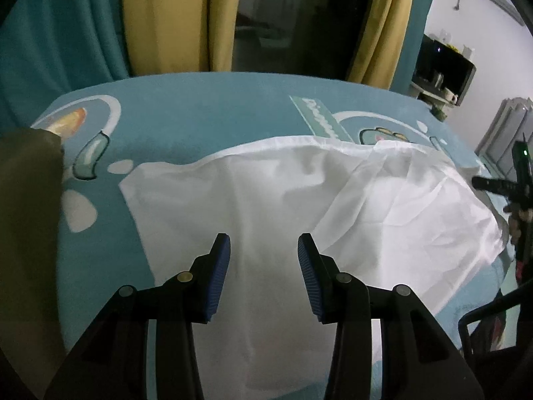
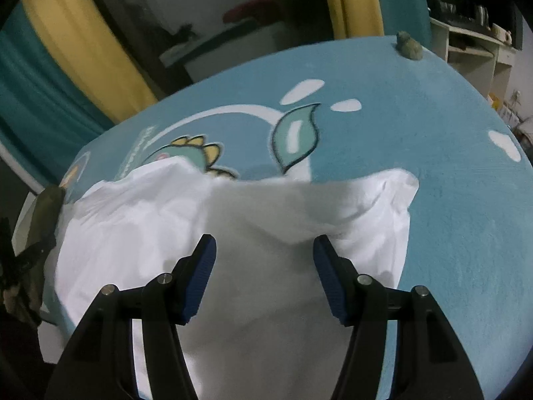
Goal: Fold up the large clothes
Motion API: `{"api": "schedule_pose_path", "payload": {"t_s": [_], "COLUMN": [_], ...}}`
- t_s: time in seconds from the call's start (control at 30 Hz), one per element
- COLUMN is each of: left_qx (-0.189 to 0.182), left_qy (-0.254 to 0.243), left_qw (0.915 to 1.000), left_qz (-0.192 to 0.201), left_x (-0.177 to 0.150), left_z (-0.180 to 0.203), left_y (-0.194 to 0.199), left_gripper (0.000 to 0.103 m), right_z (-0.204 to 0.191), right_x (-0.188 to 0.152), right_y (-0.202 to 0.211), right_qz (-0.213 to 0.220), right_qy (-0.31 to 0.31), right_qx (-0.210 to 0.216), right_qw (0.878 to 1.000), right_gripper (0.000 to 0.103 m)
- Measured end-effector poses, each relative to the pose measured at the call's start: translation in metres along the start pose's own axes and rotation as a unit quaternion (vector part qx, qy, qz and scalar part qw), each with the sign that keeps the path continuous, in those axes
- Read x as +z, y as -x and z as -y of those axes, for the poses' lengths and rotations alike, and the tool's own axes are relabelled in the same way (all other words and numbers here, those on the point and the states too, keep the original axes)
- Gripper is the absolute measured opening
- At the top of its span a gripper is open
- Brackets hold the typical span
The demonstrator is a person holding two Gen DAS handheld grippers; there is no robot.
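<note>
Garment: we see a white garment [image 1: 266, 193] lying partly flattened on the blue dinosaur-print bed cover [image 1: 200, 106], creased, with a fold ridge on its right part in the left wrist view.
Left hand-held gripper: the left hand-held gripper [image 1: 264, 250] hangs over the garment's near part, jaws apart, nothing between the blue pads.
Right hand-held gripper: the right hand-held gripper [image 2: 265, 250] sits over the garment's near middle, jaws likewise apart and empty; cloth lies below, not pinched.
Step in hand: we judge this a pause between folds, with the cloth let go and lying free and both tools above it.
Next move: we would need each tool to pick a fresh edge or corner of the garment, close on a single layer, and carry it across evenly so the fold lands straight.
Writing: a pale green banner [image 1: 318, 116] printed on the cover just beyond the garment's far edge bears white letters; we cannot read them, as they are blurred and partly covered.
Brands: none that we can make out.
Beside the garment: an olive-green cloth [image 1: 30, 200] lies to its left.
</note>
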State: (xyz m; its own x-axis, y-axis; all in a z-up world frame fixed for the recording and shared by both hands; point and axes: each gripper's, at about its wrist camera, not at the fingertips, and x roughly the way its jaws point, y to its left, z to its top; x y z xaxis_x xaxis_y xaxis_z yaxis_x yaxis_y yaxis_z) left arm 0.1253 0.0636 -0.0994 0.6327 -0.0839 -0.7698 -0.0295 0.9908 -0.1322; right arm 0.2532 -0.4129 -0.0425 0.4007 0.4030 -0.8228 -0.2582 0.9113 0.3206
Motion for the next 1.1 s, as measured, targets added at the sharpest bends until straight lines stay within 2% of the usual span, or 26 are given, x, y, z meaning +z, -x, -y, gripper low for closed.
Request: {"api": "schedule_pose_path", "payload": {"t_s": [0.17,0.33,0.37,0.63,0.77,0.87,1.03,1.07,1.1], "left_qx": [-0.003,0.019,0.024,0.067,0.082,0.092,0.082,0.079,0.088], "left_qy": [-0.001,-0.001,0.001,0.02,0.054,0.072,0.053,0.047,0.036], "left_qw": [0.9999,0.9991,0.9989,0.9967,0.9949,0.9927,0.995,0.9956,0.9954], "left_qz": [-0.014,-0.039,-0.04,-0.039,-0.024,-0.029,-0.023,-0.018,-0.015], "left_x": [0.006,0.015,0.017,0.033,0.031,0.029,0.028,0.029,0.029], "left_z": [-0.004,-0.013,-0.016,-0.048,-0.071,-0.083,-0.086,-0.085,-0.085], "left_y": [-0.013,-0.03,-0.031,-0.037,-0.033,-0.036,-0.039,-0.041,-0.042], "left_gripper": [0.045,0.045,0.045,0.045,0.045,0.049,0.048,0.04,0.002], "right_z": [0.01,0.017,0.018,0.007,0.008,0.015,0.02,0.022,0.022], "right_x": [0.025,0.045,0.047,0.026,0.001,-0.012,-0.031,-0.034,-0.036], "right_y": [-0.011,-0.013,-0.01,0.026,0.038,0.037,0.027,0.023,0.022], "right_qz": [-0.004,0.021,0.029,0.073,0.071,0.059,0.05,0.05,0.058], "right_qy": [0.0,0.012,0.017,0.056,0.045,0.022,0.01,0.009,0.013], "right_qx": [-0.012,-0.043,-0.062,-0.148,-0.155,-0.146,-0.117,-0.103,-0.109], "right_qw": [1.0,0.999,0.998,0.985,0.984,0.987,0.992,0.993,0.992], "right_gripper": [0.061,0.061,0.061,0.061,0.061,0.061,0.06,0.057,0.052]}}
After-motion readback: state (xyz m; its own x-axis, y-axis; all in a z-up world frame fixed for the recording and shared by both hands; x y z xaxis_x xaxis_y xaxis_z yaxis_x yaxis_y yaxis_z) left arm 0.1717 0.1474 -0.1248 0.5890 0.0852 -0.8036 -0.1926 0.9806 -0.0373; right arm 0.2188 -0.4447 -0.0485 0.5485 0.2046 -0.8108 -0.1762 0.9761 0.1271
